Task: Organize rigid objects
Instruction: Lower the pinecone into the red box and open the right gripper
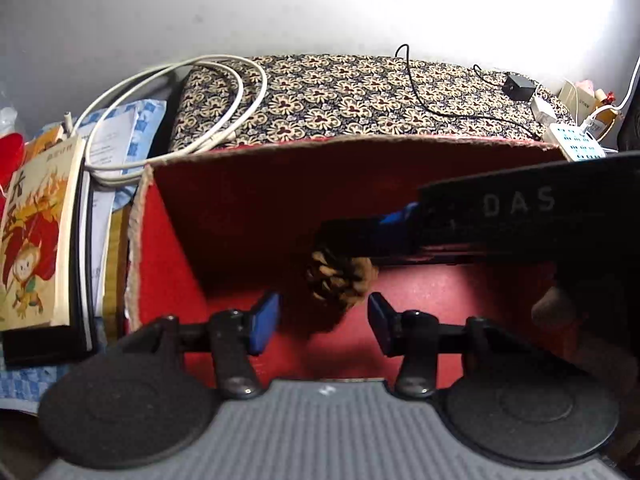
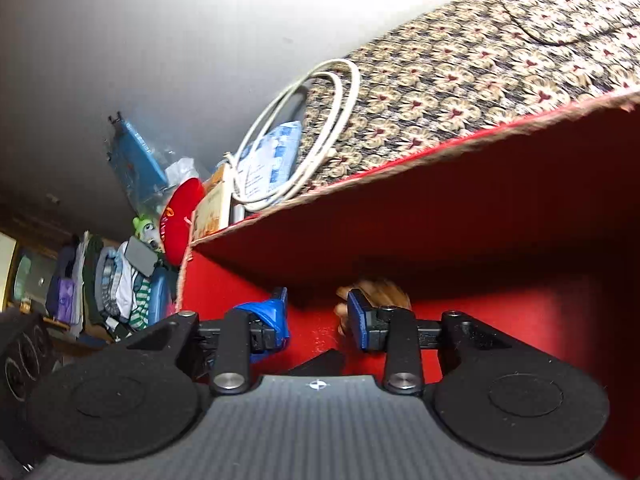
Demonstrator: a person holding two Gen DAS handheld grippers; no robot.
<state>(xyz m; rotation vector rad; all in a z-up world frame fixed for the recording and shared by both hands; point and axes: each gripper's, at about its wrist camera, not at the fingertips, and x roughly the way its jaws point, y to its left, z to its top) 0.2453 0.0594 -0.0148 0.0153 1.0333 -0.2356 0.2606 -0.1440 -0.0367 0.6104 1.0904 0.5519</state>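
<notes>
A brown pine cone (image 1: 338, 280) sits on the floor of a red box (image 1: 240, 208), close to the back wall. The left gripper (image 1: 323, 322) points down at it. Its two blue pads are apart and do not touch the cone, which lies just past them, in the gap. The right gripper (image 2: 318, 318) is inside the box too. Its jaws are open with nothing between them, and the cone (image 2: 380, 292) peeks out just behind its right pad.

From the left view, the right gripper's black body (image 1: 520, 208) reaches across the box and covers the top of the cone. Behind the box is a flowery cloth (image 1: 340, 96) with a white cable (image 1: 172, 120) looped on it. A picture book (image 1: 36, 248) stands to the left.

Only the right view shows a red cushion (image 2: 178, 224) and folded clothes (image 2: 116, 280) far off. Only the left view shows a white power strip (image 1: 576, 144).

The cone looks scaly, brown and a bit blurry.
</notes>
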